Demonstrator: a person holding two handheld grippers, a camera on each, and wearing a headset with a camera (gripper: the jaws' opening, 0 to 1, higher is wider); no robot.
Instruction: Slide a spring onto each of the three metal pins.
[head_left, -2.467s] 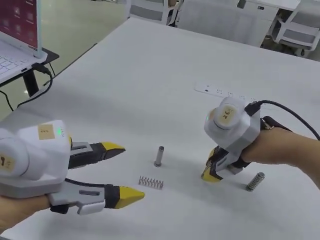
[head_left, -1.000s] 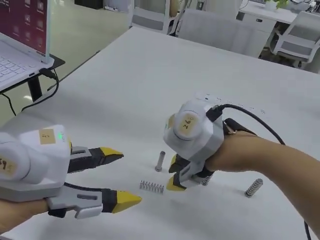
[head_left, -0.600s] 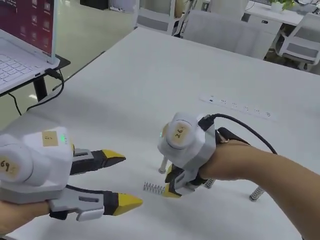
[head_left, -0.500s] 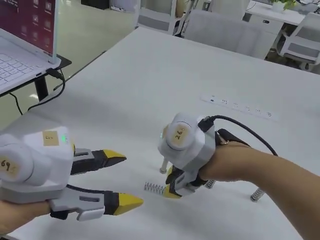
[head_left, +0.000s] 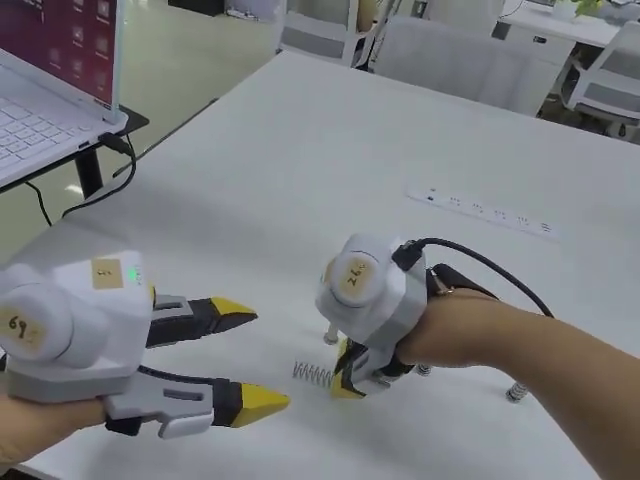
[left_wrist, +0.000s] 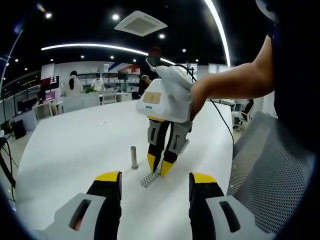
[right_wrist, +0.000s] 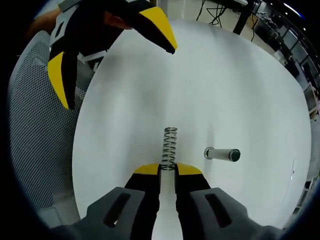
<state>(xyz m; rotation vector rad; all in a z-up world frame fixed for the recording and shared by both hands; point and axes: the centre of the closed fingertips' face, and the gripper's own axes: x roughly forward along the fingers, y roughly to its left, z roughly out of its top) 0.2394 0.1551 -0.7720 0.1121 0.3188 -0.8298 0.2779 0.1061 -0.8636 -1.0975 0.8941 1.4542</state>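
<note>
A loose spring (head_left: 311, 373) (right_wrist: 170, 144) (left_wrist: 148, 178) lies flat on the white table (head_left: 300, 170). My right gripper (head_left: 348, 384) (right_wrist: 168, 168) (left_wrist: 161, 166) points down at it, jaws shut on the spring's near end. A bare metal pin (head_left: 331, 337) (right_wrist: 222, 154) (left_wrist: 134, 157) stands upright just beyond the spring. My left gripper (head_left: 251, 356) (left_wrist: 154, 177) hovers to the left, open and holding nothing. Two more pins wearing springs (head_left: 515, 392) stand to the right, one (head_left: 424, 370) mostly hidden behind the right hand.
A white power strip (head_left: 488, 212) lies further back on the table. An open laptop (head_left: 45, 90) sits on a stand at far left with a cable hanging. Office chairs stand beyond the table's far edge.
My right gripper has moved left from the spring-covered pins to the loose spring and shut on its end. The left gripper has stayed put, still open.
</note>
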